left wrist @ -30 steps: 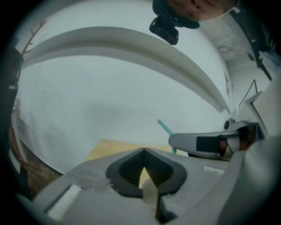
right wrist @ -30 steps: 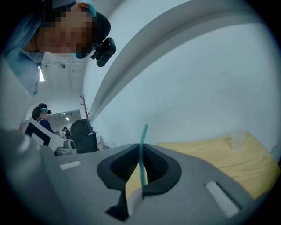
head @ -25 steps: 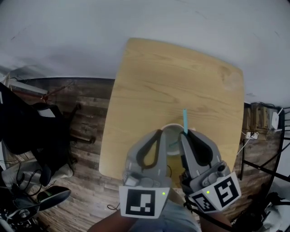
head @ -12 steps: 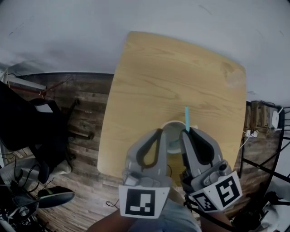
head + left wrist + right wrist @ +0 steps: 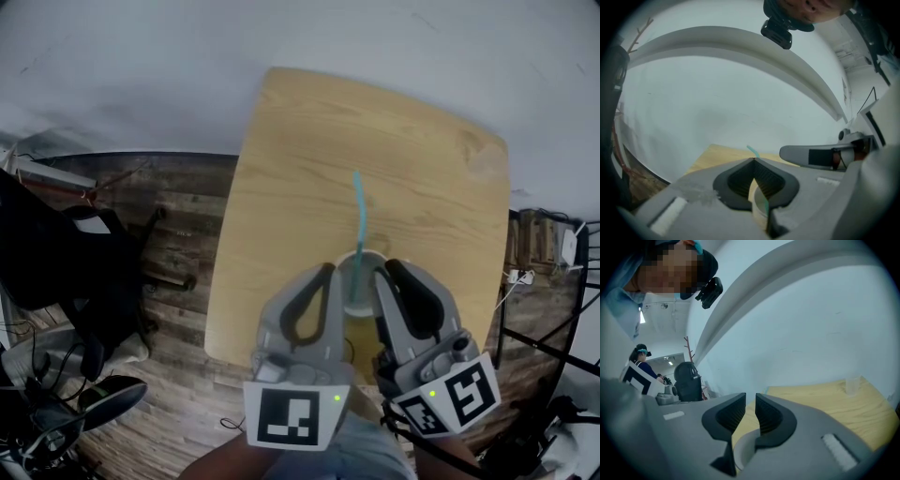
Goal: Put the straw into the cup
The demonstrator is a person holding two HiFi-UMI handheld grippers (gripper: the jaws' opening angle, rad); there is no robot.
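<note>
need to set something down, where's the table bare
The table is bare across its far half and left side, beyond the straw. Only a small clear thing sits near the far right corner. The near edge is crowded: the cup stands between the left gripper and right gripper.

Soft even light, fisheye warp, dark corners

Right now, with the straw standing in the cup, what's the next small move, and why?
Probably draw the right hand-held gripper straight back. Its jaws stand apart with nothing between them, and the straw already leans in the cup, so nothing is left to hold.
</note>
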